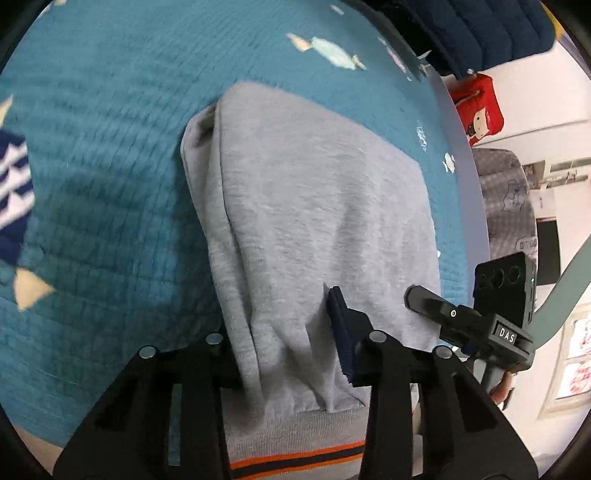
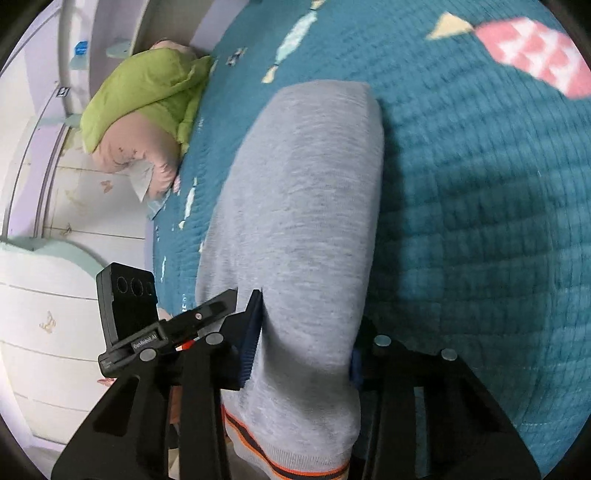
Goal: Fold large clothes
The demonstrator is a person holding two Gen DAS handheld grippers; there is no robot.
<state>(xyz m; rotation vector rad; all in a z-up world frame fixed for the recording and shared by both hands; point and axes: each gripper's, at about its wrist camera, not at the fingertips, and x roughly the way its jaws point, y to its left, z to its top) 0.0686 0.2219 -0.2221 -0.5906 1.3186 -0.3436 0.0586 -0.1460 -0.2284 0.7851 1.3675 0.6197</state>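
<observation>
A grey sweater (image 1: pixel 314 206) with an orange and dark striped hem hangs from both grippers over the teal quilted bed (image 1: pixel 110 147). My left gripper (image 1: pixel 291 339) is shut on a bunch of its fabric near the hem. In the right wrist view the same grey sweater (image 2: pixel 303 221) drapes forward onto the bed (image 2: pixel 480 221). My right gripper (image 2: pixel 303 354) is shut on it near the striped hem (image 2: pixel 280 461). The right gripper's body (image 1: pixel 491 325) shows at the right of the left wrist view, and the left gripper's body (image 2: pixel 147 332) shows at the left of the right wrist view.
A green and pink pillow pile (image 2: pixel 147 110) lies at the bed's far left edge beside white drawers (image 2: pixel 48 314). A dark blue garment (image 1: pixel 480 33) and a red bag (image 1: pixel 480 107) sit past the bed's right edge. A navy patterned cloth (image 1: pixel 11 192) lies at the left.
</observation>
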